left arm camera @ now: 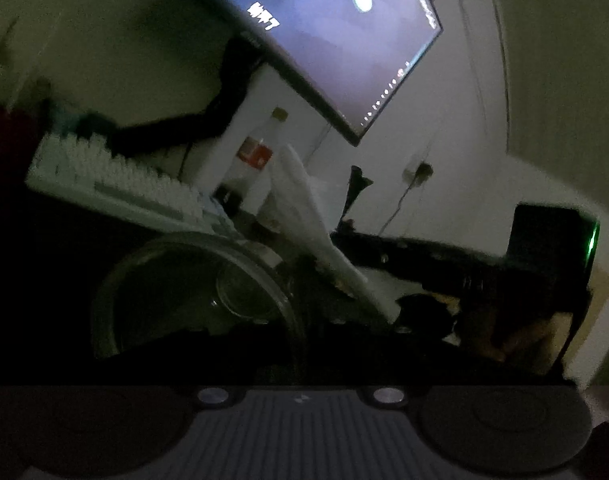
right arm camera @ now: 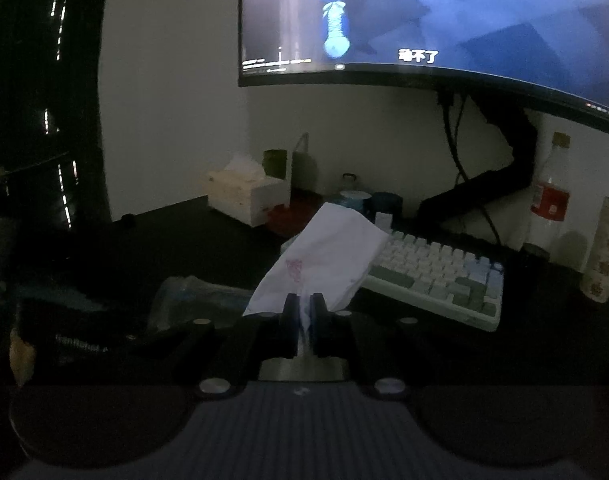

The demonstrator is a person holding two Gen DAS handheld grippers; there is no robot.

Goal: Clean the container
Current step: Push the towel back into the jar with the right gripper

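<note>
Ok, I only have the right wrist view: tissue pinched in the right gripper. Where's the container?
Observer: In the left wrist view. A clear glass container, close up, with its mouth facing the camera.
Operator: Is the tissue inside it?
Observer: No. The tissue hangs to the container's right and looks to be outside the rim.
Operator: What's behind it?
Observer: The keyboard lies just behind it.
</note>
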